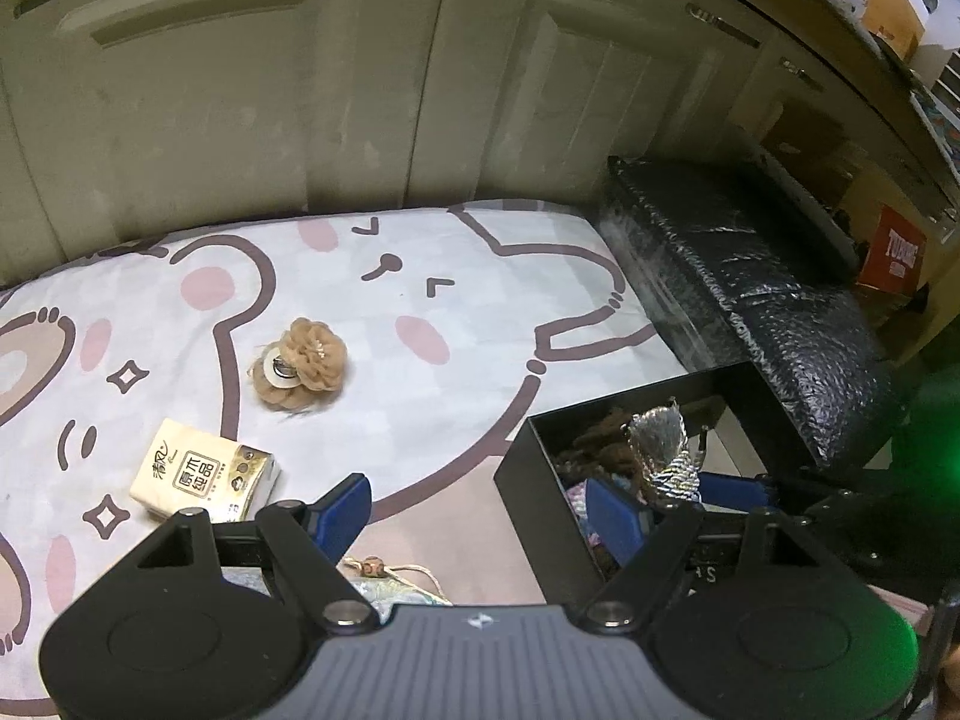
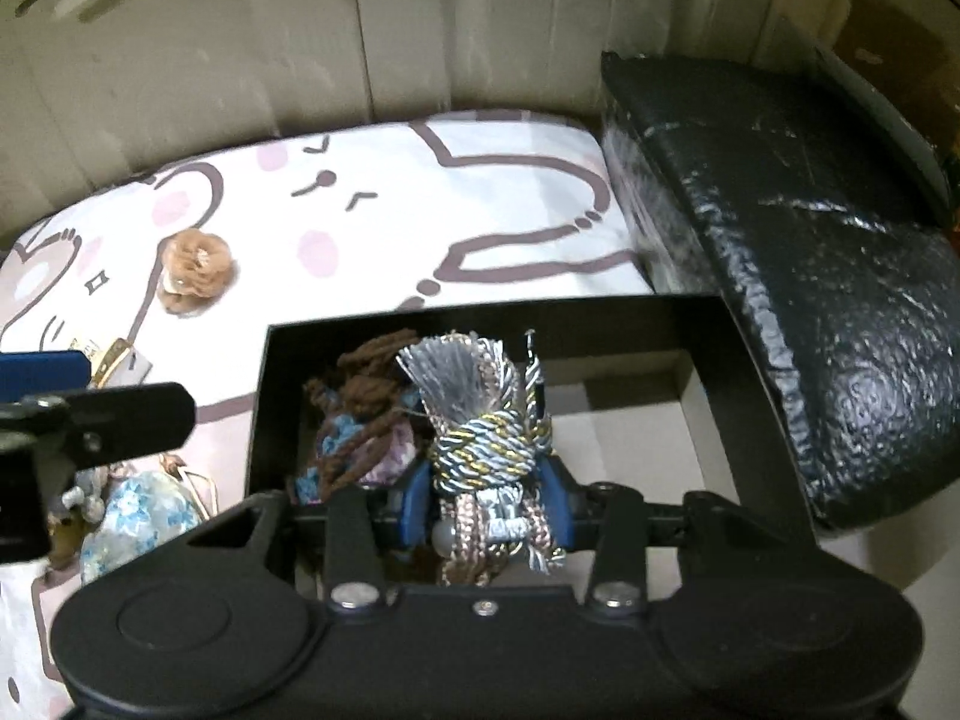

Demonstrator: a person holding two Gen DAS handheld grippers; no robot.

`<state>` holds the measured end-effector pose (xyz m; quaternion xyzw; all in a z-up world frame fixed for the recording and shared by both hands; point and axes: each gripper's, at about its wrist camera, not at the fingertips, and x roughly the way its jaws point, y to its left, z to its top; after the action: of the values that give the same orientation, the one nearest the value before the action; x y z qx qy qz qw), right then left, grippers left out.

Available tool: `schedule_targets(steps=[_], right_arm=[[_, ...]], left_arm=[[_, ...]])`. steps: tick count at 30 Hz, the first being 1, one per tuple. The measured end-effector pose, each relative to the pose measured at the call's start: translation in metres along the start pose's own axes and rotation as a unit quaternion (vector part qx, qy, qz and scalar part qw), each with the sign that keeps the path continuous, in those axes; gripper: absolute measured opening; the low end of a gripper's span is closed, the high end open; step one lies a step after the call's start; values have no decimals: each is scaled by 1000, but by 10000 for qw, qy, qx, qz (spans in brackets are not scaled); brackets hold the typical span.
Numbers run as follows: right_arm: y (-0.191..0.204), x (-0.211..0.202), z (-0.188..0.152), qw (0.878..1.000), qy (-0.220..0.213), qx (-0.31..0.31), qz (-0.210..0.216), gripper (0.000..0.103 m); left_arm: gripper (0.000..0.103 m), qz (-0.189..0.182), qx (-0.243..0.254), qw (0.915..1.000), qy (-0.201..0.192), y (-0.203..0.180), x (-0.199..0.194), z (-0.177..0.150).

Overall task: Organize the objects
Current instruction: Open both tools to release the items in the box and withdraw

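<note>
Clamping our right gripper (image 2: 485,495) on a silver-gold twisted cord tassel (image 2: 480,420) over the open black cardboard box (image 2: 708,324), we are holding our left gripper (image 1: 480,510) half open, empty.

A home bedroom: a bed sheet (image 1: 420,276) with cartoon animals, and cream wardrobe doors (image 1: 240,90) at twelve o'clock.
</note>
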<state>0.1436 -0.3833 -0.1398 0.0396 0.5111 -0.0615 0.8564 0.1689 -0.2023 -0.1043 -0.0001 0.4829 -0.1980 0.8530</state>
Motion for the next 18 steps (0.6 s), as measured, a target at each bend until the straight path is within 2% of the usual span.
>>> schedule_targets(steps=[2, 5, 13, 18], right_arm=[[-3, 1, 1, 9999, 8, 109, -43, 44], [-10, -4, 2, 9997, -87, 195, -152, 56], [-30, -28, 2, 9977, -359, 565, -57, 56], [-33, -44, -2, 9979, -442, 439, -190, 56]], left_arm=[[79, 2, 21, 10000, 6, -1, 1, 0], [79, 27, 38, 10000, 5, -1, 1, 0], [79, 92, 113, 9999, -5, -7, 0, -1], [79, 145, 177, 9997, -53, -12, -8, -2]])
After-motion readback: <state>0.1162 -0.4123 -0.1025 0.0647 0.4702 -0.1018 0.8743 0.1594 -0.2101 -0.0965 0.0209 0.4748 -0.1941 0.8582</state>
